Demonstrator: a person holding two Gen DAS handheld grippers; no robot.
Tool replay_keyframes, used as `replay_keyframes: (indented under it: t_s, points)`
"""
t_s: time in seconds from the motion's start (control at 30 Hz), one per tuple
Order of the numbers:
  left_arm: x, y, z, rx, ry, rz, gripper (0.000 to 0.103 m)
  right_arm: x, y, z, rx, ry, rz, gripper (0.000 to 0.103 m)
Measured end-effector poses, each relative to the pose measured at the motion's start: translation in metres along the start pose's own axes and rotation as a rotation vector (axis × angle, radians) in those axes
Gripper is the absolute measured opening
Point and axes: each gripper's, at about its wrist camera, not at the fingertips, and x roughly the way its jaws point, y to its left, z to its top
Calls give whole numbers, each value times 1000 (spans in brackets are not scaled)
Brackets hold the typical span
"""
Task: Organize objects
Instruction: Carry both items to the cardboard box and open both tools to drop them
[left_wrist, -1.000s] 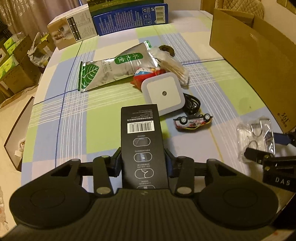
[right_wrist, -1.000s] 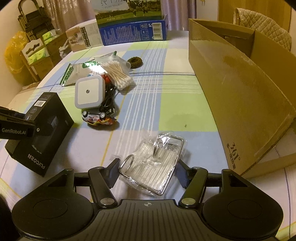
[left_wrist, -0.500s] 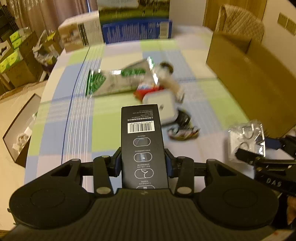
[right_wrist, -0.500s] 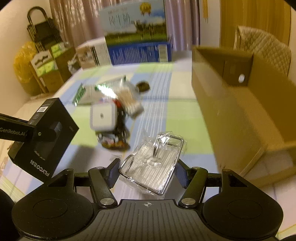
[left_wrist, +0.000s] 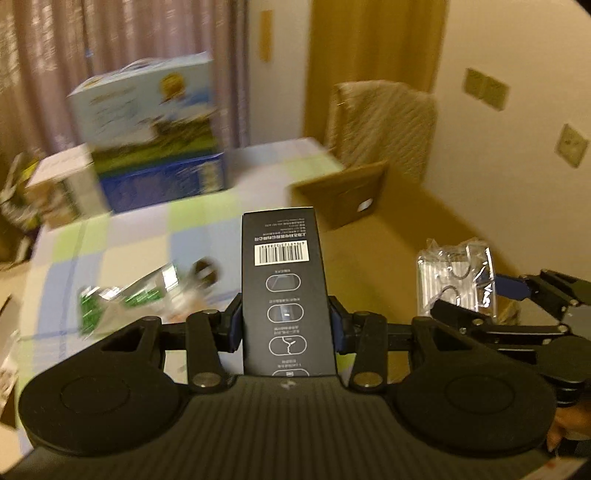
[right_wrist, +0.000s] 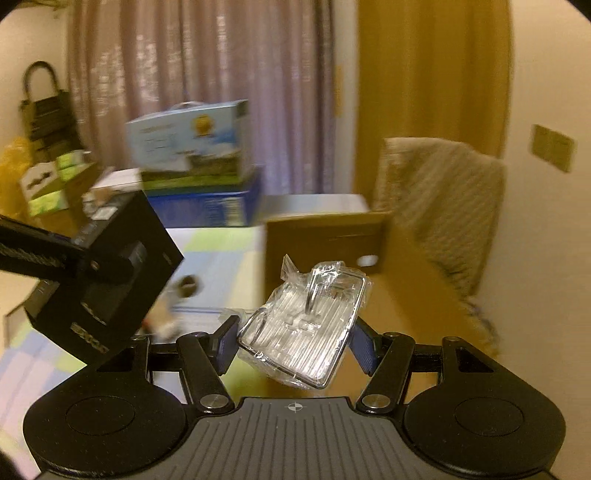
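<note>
Pinching a black box, the left gripper; the right gripper clamps a plastic-wrapped packet.

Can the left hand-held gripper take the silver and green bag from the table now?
Probably not. The left hand-held gripper is shut on the black box, so nothing more fits between its jaws, and the silver and green bag lies on the table below it.

Table with checked green, blue and white cloth, below and ahead of both grippers. On it: foil pouch ahead-left, stacked printed cartons at far edge, open cardboard box ahead-right. Rest blurred.
</note>
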Motion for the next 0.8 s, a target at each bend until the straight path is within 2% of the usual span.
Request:
replay_keyframes:
  t_s: [0.13, 0.37, 0.63, 0.7, 0.8]
  points:
    - [24, -38, 24, 25, -1, -66, 39, 8, -41, -3, 19, 25, -65, 59]
    - [66, -94, 43, 65, 21, -135, 39, 18, -79, -12, 66, 49, -90, 60]
    - [94, -115, 48, 77, 27, -142, 41, 27, -98, -23, 100, 69, -88, 59]
    - [96, -115, 48, 73, 20, -134, 54, 29, -98, -27, 105, 75, -86, 59]
    - [94, -110, 46, 69, 12, -122, 55, 32, -99, -29, 108, 81, -84, 60]
